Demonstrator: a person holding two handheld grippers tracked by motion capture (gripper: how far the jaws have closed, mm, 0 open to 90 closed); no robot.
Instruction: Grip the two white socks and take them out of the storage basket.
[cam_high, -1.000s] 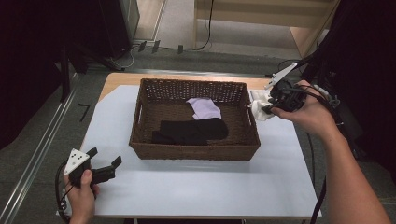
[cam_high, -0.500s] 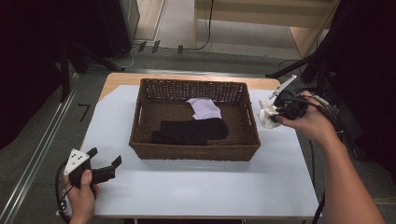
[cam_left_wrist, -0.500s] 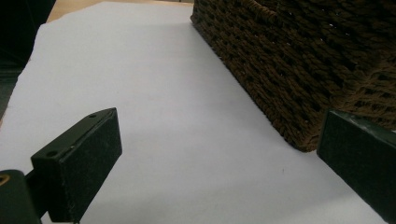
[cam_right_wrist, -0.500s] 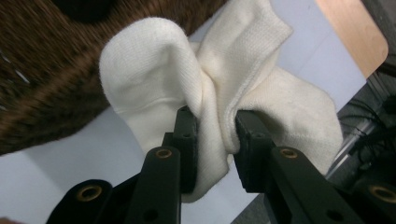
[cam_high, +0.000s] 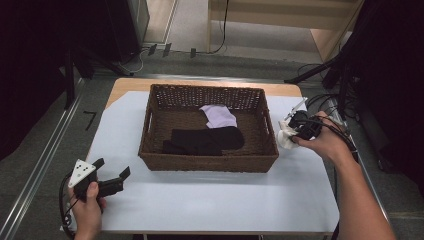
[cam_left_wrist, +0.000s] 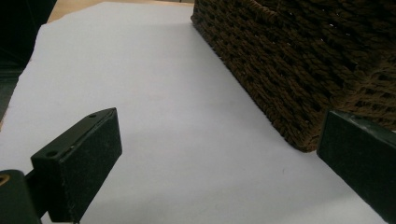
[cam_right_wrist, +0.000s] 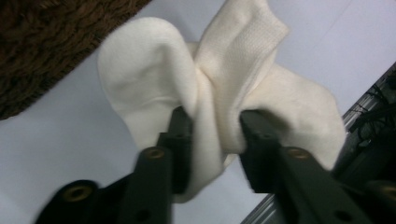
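Right claw (cam_right_wrist: 210, 128) first: its jaws have just been opening around the cream-white knitted sock (cam_right_wrist: 224, 88), which is bunched between them. Whether the pads are pressing it I can't quite tell; it looks loosened more than pinched. That sock sits on the white table (cam_high: 210, 200) near its right edge, just beside the right wall of the brown woven wicker basket (cam_high: 210, 162). My left claw (cam_high: 112, 172) hangs spread and empty over the near left corner of the table, pointing at the basket's near left corner.

Farther off, inside the basket, there's a black sock (cam_high: 205, 140) lying flat and a pale lilac cloth (cam_high: 218, 116) toward the far wall.

How I'd do this step well, I reckon: let the sock settle fully on the table before pulling away, spread the jaws wide enough that the knit doesn't snag on a pad, then back straight out along the jaws so it doesn't drag toward the table edge.

Compared with a second ago, my right hand has dropped from up above the basket's far right corner down to table level, sock with it. Left hand hasn't budged.
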